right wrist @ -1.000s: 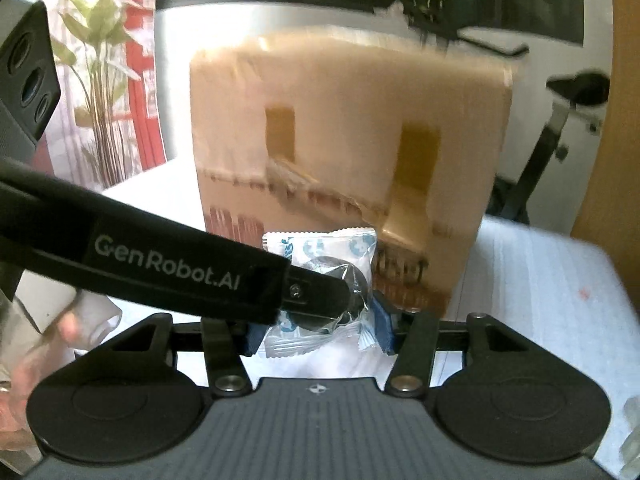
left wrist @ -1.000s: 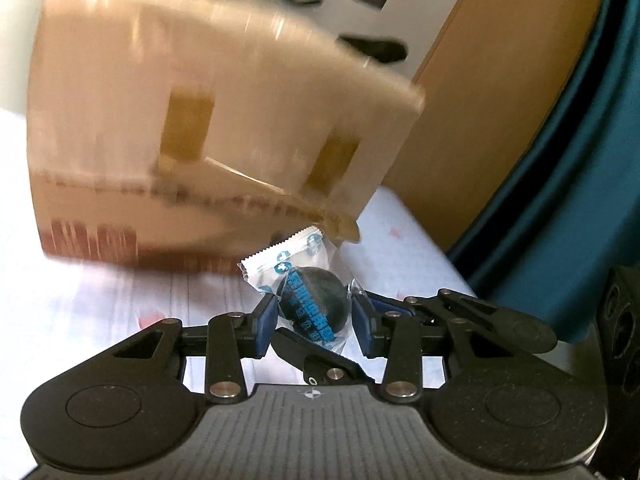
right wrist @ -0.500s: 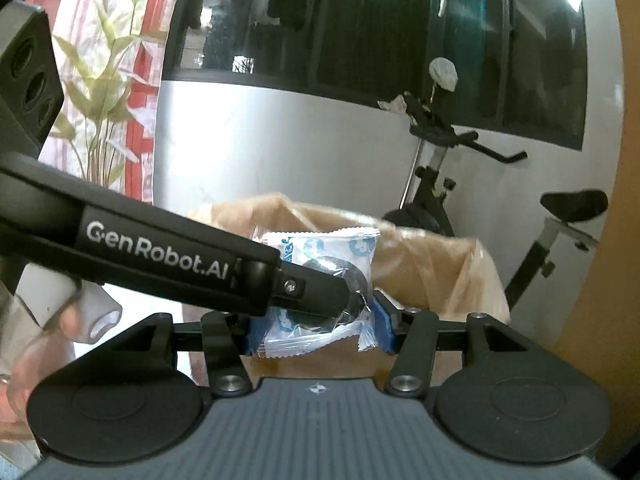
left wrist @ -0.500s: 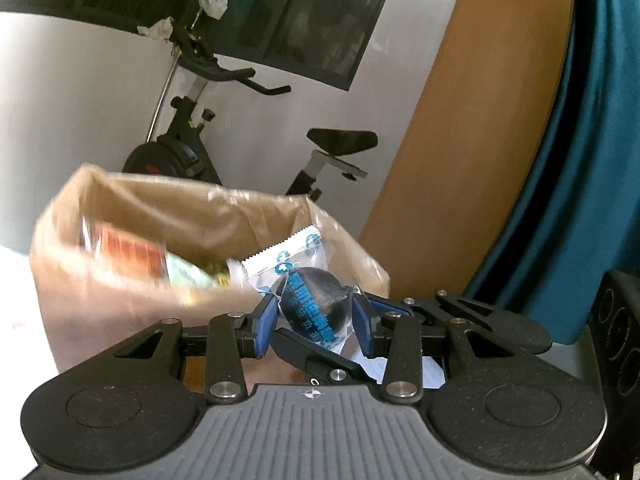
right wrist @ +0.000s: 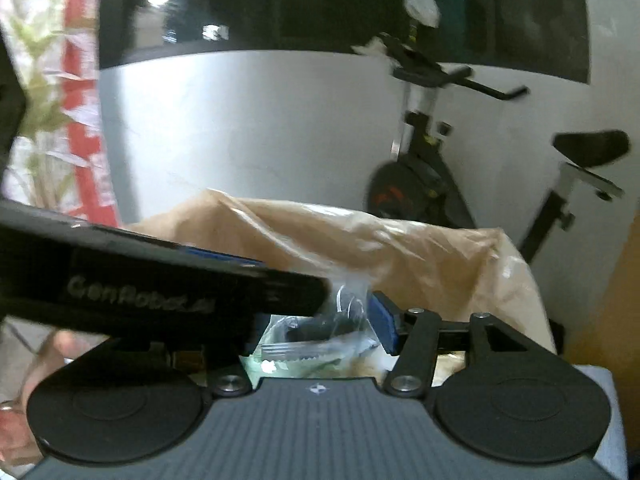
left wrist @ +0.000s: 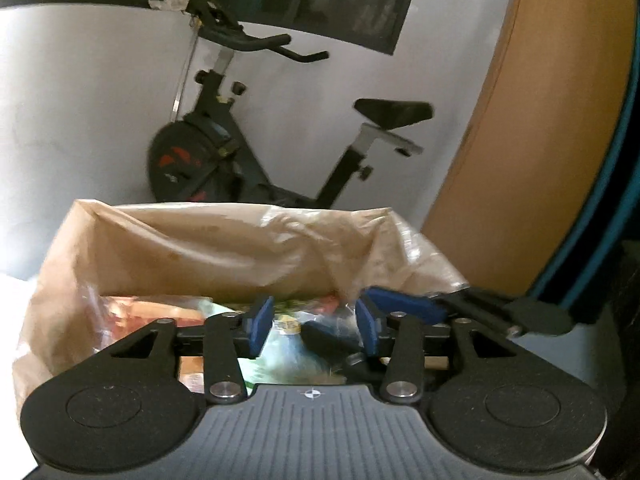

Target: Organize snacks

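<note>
A brown paper bag [left wrist: 224, 248] with a clear liner stands open and holds several colourful snack packets [left wrist: 160, 308]. My left gripper [left wrist: 312, 322] is open over the bag's mouth, with nothing between its blue pads [left wrist: 258, 322]. The right gripper's finger crosses just past its right pad. In the right wrist view the bag [right wrist: 400, 252] lies just ahead. My right gripper [right wrist: 340, 320] is open; a clear-wrapped dark round snack [right wrist: 320, 330] lies loose below its blue pad [right wrist: 384, 320], among the packets. The left gripper's black arm [right wrist: 140, 288] hides the right gripper's left finger.
An exercise bike [left wrist: 248, 152] stands behind the bag against a white wall. A wooden panel [left wrist: 540, 140] and a teal curtain are at the right. A plant and a red post [right wrist: 84, 100] are at the left. The person's hand [right wrist: 52, 364] shows at the lower left.
Both grippers rose from in front of the bag to over its mouth. Both opened, and the wrapped dark round snacks they held dropped into the bag.
</note>
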